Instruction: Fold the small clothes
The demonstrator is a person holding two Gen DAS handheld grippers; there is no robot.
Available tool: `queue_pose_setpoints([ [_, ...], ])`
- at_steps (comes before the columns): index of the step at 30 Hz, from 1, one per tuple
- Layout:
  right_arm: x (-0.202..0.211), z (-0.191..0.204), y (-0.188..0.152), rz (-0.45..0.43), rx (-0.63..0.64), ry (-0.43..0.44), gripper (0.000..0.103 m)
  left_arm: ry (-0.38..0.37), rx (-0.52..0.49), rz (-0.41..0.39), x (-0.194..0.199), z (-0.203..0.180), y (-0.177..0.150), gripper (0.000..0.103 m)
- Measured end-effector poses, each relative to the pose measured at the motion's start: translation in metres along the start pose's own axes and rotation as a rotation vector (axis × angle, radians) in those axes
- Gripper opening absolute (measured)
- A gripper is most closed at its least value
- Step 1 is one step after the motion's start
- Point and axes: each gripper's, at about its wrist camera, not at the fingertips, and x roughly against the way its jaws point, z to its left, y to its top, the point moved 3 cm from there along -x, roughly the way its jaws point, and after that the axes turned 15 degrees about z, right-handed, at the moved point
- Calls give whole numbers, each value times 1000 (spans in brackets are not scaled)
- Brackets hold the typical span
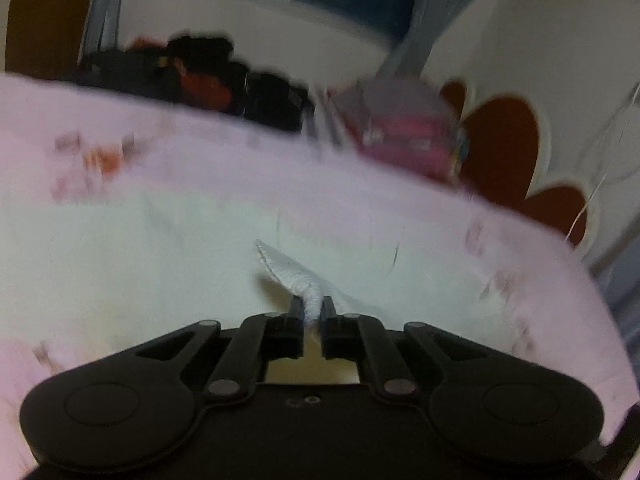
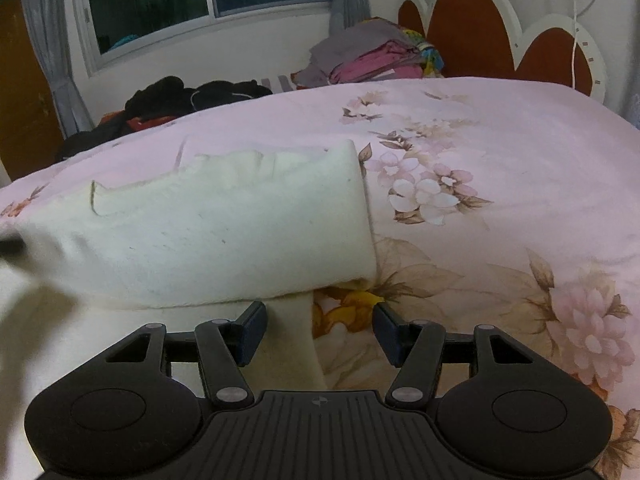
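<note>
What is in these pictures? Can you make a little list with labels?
place: bed with pink flowered cover
garment: cream cloth, partly folded, lying on the cover
left gripper: shut on a bunched bit of the cream cloth
right gripper: open, at the cloth's near edge
behind the bed: pile of folded clothes, dark clothes heap
left view: blurred

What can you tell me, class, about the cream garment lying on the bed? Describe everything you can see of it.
The cream garment looks like soft, fleecy knit, plain off-white with a few dark specks. It lies partly folded on the floral pink bedspread, a doubled layer with a straight right edge and a rumpled far edge. The left gripper is shut on a twisted, ribbed edge of it. The right gripper is open, a strip of the fabric between its fingers.
</note>
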Motion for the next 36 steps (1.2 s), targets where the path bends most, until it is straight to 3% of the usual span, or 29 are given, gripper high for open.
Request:
queue_pose_setpoints([
  [3,-5,3,8,-8,-13,6,59,23,7,-66,22,14,12,7],
  [6,-9,9,16,-14,-14,16,56,81,33,-55,19,39,12,7],
  [8,-13,13,21,-16,1,18,15,116,54,-28,9,56,6,7],
  [16,-18,-7,21,-16,-76,24,11,180,72,94,-33,83,-25,7],
  [18,-16,-4,21,-13,-58,3,11,207,38,84,-33,82,-27,9],
  [22,-8,-4,19,6,-50,20,11,224,24,70,-27,79,-26,24],
  [26,16,-5,18,-35,-13,20,12,231,42,49,-18,81,-27,36],
  [30,19,1,28,-44,13,43,12,221,37,35,-15,75,-26,39],
  [36,-12,15,37,11,29,36,12,242,5,35,-21,68,-27,44],
])
